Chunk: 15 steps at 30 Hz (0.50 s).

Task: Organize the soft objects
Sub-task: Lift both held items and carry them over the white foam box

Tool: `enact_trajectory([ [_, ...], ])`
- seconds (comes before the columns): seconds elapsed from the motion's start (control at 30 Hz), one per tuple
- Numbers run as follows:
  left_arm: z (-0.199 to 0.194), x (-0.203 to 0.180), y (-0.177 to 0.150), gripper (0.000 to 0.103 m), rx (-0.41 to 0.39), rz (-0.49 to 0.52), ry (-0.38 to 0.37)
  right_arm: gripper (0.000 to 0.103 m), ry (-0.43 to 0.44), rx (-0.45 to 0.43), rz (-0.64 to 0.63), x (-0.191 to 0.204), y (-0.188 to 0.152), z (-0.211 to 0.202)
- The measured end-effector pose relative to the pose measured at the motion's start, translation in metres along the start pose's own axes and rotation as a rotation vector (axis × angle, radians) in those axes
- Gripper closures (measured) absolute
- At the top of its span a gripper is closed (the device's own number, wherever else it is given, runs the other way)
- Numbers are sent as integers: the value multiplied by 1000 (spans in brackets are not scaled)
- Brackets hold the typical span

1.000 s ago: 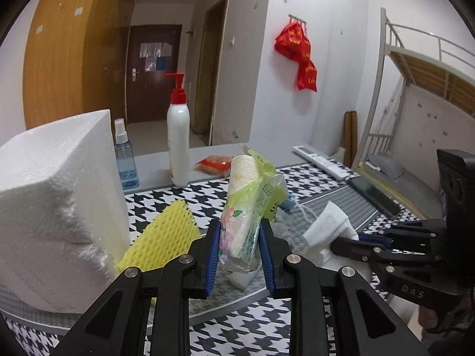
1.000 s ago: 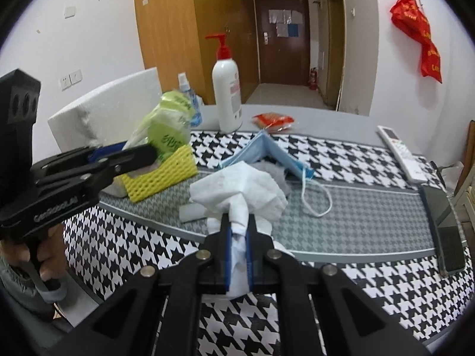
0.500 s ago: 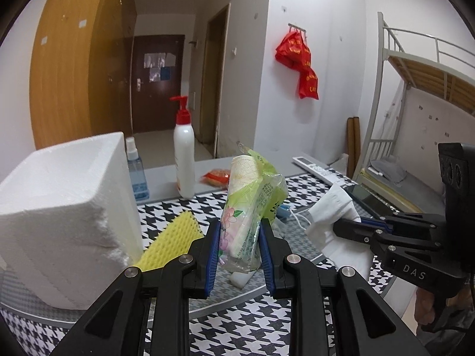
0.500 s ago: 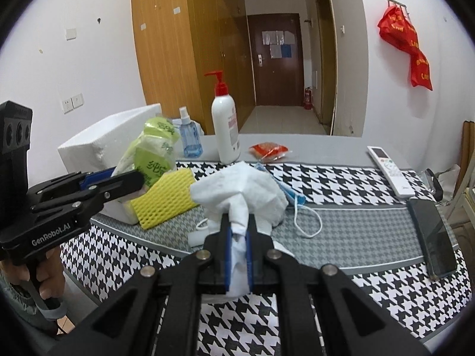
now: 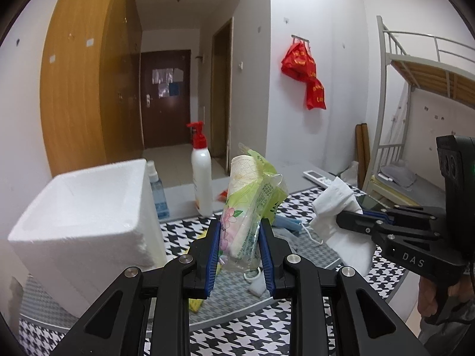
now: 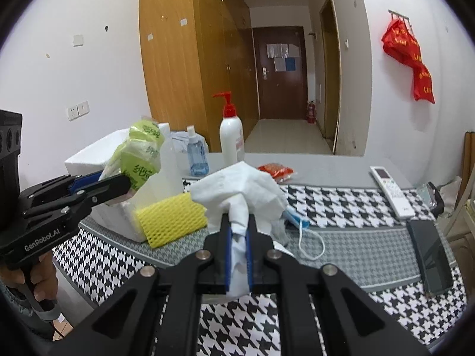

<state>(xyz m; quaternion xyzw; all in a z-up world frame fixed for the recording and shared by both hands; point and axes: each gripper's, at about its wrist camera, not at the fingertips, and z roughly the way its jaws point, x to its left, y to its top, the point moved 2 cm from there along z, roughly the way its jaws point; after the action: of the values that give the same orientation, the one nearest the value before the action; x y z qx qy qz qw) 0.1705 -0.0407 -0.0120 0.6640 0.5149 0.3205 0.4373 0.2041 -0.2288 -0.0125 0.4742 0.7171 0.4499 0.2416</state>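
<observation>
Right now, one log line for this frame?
left gripper: shut on tissue pack | right gripper: shut on white cloth | both lifted over table | foam box open

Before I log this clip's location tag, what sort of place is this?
Most likely a dormitory room. A metal bunk bed stands at the right, tall wooden wardrobes line a narrow hallway to a dark entry door, and a table with a houndstooth cloth carries everyday clutter.
</observation>
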Motion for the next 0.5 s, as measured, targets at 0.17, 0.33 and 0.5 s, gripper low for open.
enact_trajectory([
  [0.17,-1,3,9,76,-8,8,32,92,-8,-21,-30,7,10,-1],
  [0.33,-7,6,15,76,-33,16,41,92,-5,-44,-43,12,21,-4],
  [0.5,-12,10,23,76,-46,23,59,92,6,-67,-73,19,35,-6],
])
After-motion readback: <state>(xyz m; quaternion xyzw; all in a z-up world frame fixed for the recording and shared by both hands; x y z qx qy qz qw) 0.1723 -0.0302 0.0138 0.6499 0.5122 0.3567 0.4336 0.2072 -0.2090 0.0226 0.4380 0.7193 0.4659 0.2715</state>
